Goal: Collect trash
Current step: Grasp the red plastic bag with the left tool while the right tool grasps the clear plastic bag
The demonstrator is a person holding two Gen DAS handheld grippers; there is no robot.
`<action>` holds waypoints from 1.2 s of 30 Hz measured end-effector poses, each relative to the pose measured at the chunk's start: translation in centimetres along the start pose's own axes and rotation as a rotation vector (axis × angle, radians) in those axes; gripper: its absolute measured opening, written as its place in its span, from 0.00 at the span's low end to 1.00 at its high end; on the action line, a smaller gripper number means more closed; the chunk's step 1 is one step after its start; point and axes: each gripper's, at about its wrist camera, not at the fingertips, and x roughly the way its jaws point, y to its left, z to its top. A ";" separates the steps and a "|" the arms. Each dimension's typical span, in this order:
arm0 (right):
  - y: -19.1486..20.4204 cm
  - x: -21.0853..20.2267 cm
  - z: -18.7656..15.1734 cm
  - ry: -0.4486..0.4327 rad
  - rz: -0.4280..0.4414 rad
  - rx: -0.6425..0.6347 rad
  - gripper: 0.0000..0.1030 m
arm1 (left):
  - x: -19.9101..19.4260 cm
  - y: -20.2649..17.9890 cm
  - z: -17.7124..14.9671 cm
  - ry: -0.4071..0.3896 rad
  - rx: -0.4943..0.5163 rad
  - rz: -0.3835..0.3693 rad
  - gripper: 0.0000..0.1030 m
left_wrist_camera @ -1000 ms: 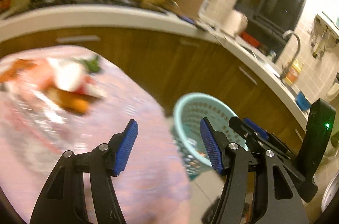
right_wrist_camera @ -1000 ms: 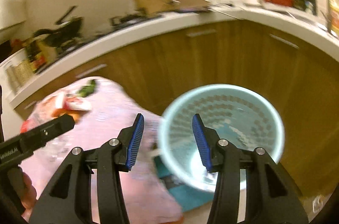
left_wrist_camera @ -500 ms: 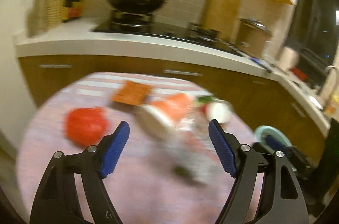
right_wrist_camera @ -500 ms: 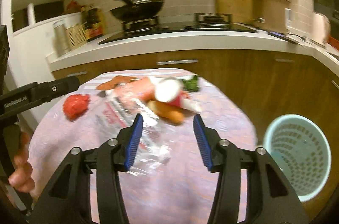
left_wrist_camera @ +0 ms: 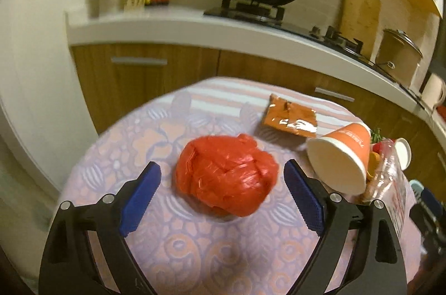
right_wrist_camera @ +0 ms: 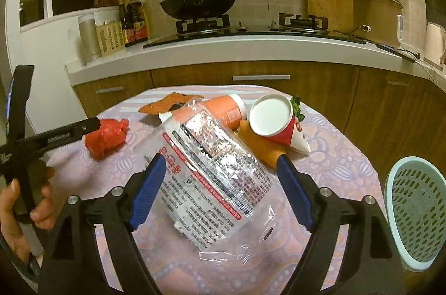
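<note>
Now the red plastic bag (left_wrist_camera: 227,178) sits on the round table (left_wrist_camera: 117,155), framed by the left gripper (left_wrist_camera: 223,198), jaws just opened, untouched. Right gripper (right_wrist_camera: 220,189), likewise just spread, brackets the clear wrapper (right_wrist_camera: 214,172); cups (right_wrist_camera: 274,120) behind, basket (right_wrist_camera: 415,211) beside the table.

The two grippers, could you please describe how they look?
Both the left gripper and the right gripper have black angular plastic arms with silver screw heads and blue ribbed pads on the jaws. The left one's side bears small white lettering, unreadable here.
</note>
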 end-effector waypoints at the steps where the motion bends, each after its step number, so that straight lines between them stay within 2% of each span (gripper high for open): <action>1: 0.1 0.0 0.0 0.001 0.002 -0.005 0.81 | 0.5 0.0 -0.2 0.019 -0.002 0.012 0.85; 4: 0.7 0.1 0.0 -0.005 0.004 -0.021 0.90 | 1.2 -0.2 -0.6 0.053 0.006 0.015 0.85; 7: 1.3 0.3 -0.2 0.002 0.005 -0.047 0.92 | 1.4 -0.9 -0.9 0.055 0.042 0.048 0.84; 8: 1.5 0.4 -0.2 0.009 0.007 -0.055 0.92 | 1.6 -1.1 -1.0 0.065 0.056 0.037 0.78; 9: 1.7 0.6 -0.3 0.018 0.008 -0.061 0.92 | 1.7 -1.3 -1.1 0.070 0.065 0.026 0.65; 12: 2.0 1.0 -0.4 0.041 0.000 -0.076 0.92 | 1.4 -1.9 -1.4 0.058 0.100 0.035 0.54; 14: 2.4 1.5 -0.5 0.064 -0.004 -0.092 0.92 | 1.2 -2.3 -1.5 0.043 0.123 0.044 0.50; 20: 3.8 2.8 -0.9 0.125 -0.021 -0.158 0.92 | 0.8 -2.3 -1.5 0.026 0.113 0.039 0.48; 24: 3.5 3.3 -0.8 0.138 -0.051 -0.141 0.91 | 0.6 -2.3 -1.5 0.015 0.111 0.033 0.48; 26: 2.9 3.5 -0.7 0.152 -0.043 -0.113 0.83 | 0.5 -2.3 -1.6 0.008 0.114 0.032 0.48; 30: 2.2 3.8 -0.8 0.176 0.001 -0.087 0.54 | 0.2 -2.3 -1.6 -0.007 0.113 0.015 0.47; 33: 2.4 2.8 -0.9 0.136 0.031 -0.092 0.29 | -0.2 -2.4 -1.7 -0.022 0.116 0.007 0.46; 36: 2.3 1.2 -1.0 0.072 0.054 -0.092 0.18 | -0.8 -2.6 -1.8 -0.028 0.114 -0.017 0.46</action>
